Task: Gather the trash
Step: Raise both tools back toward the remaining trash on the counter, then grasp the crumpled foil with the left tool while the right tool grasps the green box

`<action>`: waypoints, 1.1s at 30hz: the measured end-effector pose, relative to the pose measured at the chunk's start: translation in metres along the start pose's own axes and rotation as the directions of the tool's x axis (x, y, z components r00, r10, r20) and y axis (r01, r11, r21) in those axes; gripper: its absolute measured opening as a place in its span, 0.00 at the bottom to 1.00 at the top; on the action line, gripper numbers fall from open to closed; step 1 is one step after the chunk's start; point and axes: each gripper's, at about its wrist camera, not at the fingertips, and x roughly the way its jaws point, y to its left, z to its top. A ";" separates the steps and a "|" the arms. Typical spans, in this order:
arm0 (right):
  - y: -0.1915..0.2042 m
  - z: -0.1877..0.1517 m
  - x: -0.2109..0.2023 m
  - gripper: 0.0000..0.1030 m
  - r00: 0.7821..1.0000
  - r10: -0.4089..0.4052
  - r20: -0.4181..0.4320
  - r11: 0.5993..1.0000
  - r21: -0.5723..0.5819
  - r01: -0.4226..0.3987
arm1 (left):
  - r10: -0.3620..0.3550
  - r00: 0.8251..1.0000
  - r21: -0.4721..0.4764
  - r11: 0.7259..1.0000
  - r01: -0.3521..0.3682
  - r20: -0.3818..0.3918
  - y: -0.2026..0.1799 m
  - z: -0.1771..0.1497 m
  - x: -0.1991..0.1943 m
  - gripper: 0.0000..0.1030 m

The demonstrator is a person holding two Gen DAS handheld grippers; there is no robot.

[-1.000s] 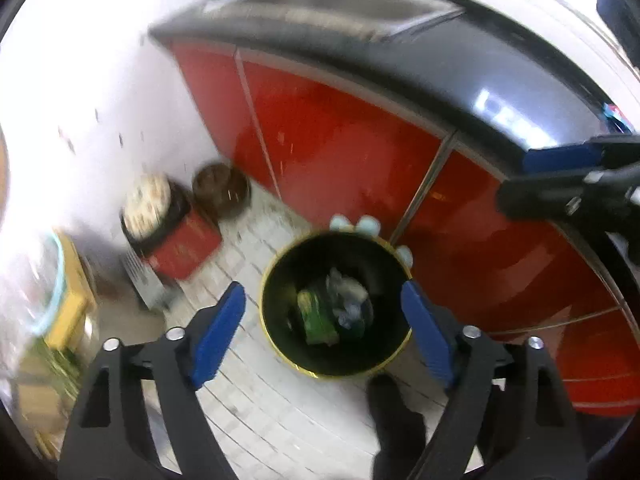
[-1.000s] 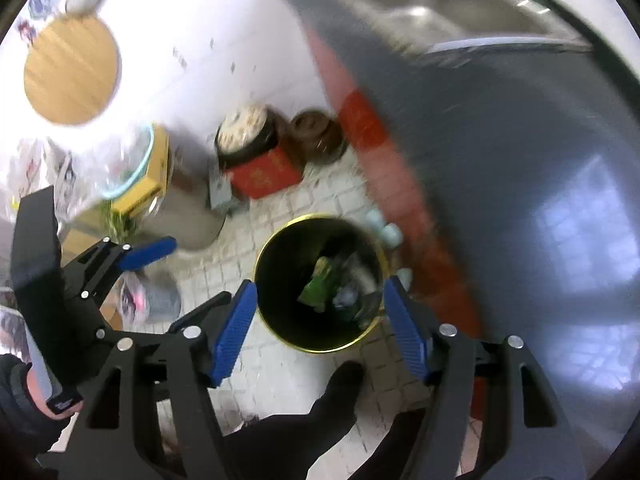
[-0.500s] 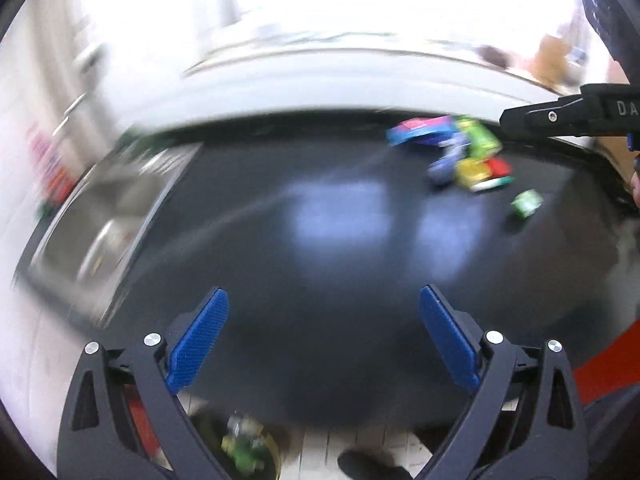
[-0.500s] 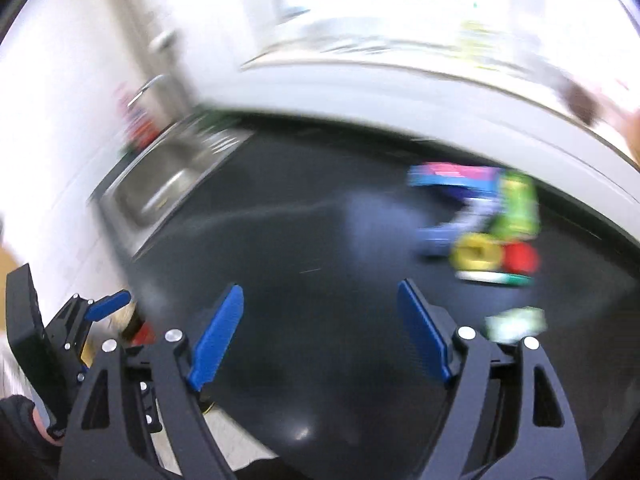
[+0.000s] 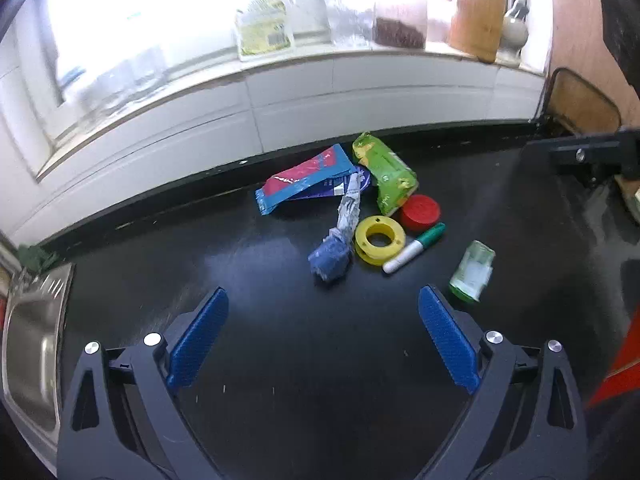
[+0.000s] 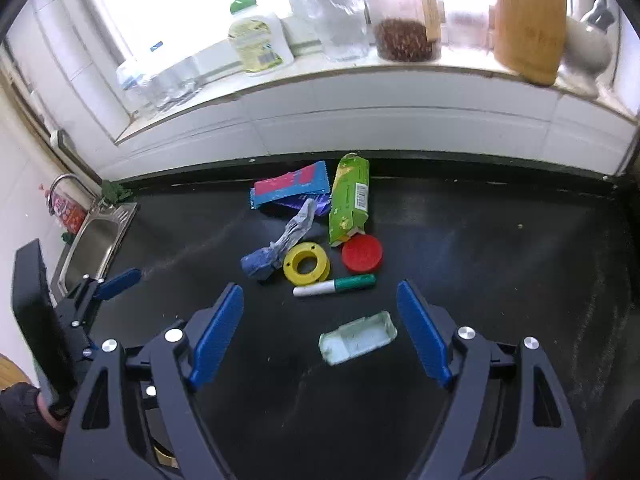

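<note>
**A:** So, what changed just now?

**B:** A second ago both my grippers hung over the black bin on the floor, with wrappers already lying in it. Now they face the black countertop (image 6: 500, 248), where the rest of the trash lies. My left gripper (image 5: 323, 322) and right gripper (image 6: 320, 326) both stand wide with nothing between the pads; the jaws widened a little on the way over. I read that as one load dropped and the next pickup starting.

**A:** What's left up there?

**B:** A cluster near the back wall: a blue-and-pink wrapper (image 6: 290, 189), a green carton (image 6: 349, 202), a twisted blue rag (image 6: 278, 246), a yellow ring (image 6: 306, 269), a red lid (image 6: 362, 254) and a green-capped marker (image 6: 334, 285). Apart from them, nearer me, lies a pale green container (image 6: 357, 338).

**A:** Which comes first?

**B:** Probably that container. In the right wrist view it sits just ahead of my right jaws, between their lines. It lies on its side, long axis running left to right across the view and rising slightly to the right, so roughly in line with my closing direction.

**A:** Is that a problem?

**B:** Maybe. Rolling my wrist to pinch across its short side seems the better grip. The marker also lies crosswise, green cap to the right.
</note>
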 end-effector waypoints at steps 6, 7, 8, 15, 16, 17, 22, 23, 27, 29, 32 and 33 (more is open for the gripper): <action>-0.019 0.045 0.073 0.74 0.997 0.002 -0.078 1.000 0.007 -0.001 | -0.013 0.999 0.068 0.998 0.016 -0.048 -0.004 0.009 0.069 0.90; -0.021 0.049 0.082 0.73 0.996 0.002 -0.092 1.000 0.008 -0.001 | -0.014 0.998 0.082 0.996 0.020 -0.064 -0.003 0.009 0.082 0.89; -0.024 0.054 0.096 0.73 0.994 0.001 -0.112 1.000 0.010 0.000 | -0.023 0.996 0.094 0.995 0.031 -0.086 -0.002 0.009 0.095 0.86; -0.046 0.077 0.176 0.67 0.975 0.004 -0.223 1.000 0.025 0.002 | -0.087 0.985 0.116 0.988 0.104 -0.147 0.005 0.014 0.145 0.74; -0.048 0.078 0.181 0.64 0.973 0.011 -0.232 1.000 0.031 -0.004 | -0.096 0.984 0.119 0.986 0.115 -0.151 0.005 0.015 0.149 0.71; -0.050 0.079 0.186 0.63 0.971 0.018 -0.240 0.999 0.037 -0.009 | -0.109 0.982 0.123 0.984 0.128 -0.153 0.004 0.016 0.152 0.69; -0.049 0.079 0.197 0.35 0.960 0.091 -0.265 0.995 0.062 -0.078 | -0.162 0.976 0.123 0.976 0.180 -0.145 0.002 0.023 0.154 0.34; -0.046 0.079 0.193 0.32 0.963 0.081 -0.255 0.996 0.045 -0.072 | -0.163 0.975 0.123 0.976 0.182 -0.148 0.001 0.025 0.153 0.32; -0.033 0.080 0.167 0.25 0.978 0.065 -0.199 0.998 0.021 -0.062 | -0.171 0.975 0.079 0.980 0.183 -0.142 0.001 0.028 0.140 0.31; -0.029 0.083 0.151 0.25 0.983 0.062 -0.173 0.998 0.013 -0.061 | -0.167 0.978 0.049 0.983 0.174 -0.128 0.006 0.029 0.126 0.31; -0.019 0.082 0.117 0.25 0.991 0.055 -0.125 0.998 -0.002 -0.055 | -0.145 0.984 0.025 0.989 0.148 -0.107 0.010 0.030 0.103 0.31; -0.016 0.080 0.104 0.25 0.993 0.051 -0.108 0.999 -0.007 -0.052 | -0.133 0.986 0.018 0.991 0.135 -0.096 0.011 0.030 0.091 0.31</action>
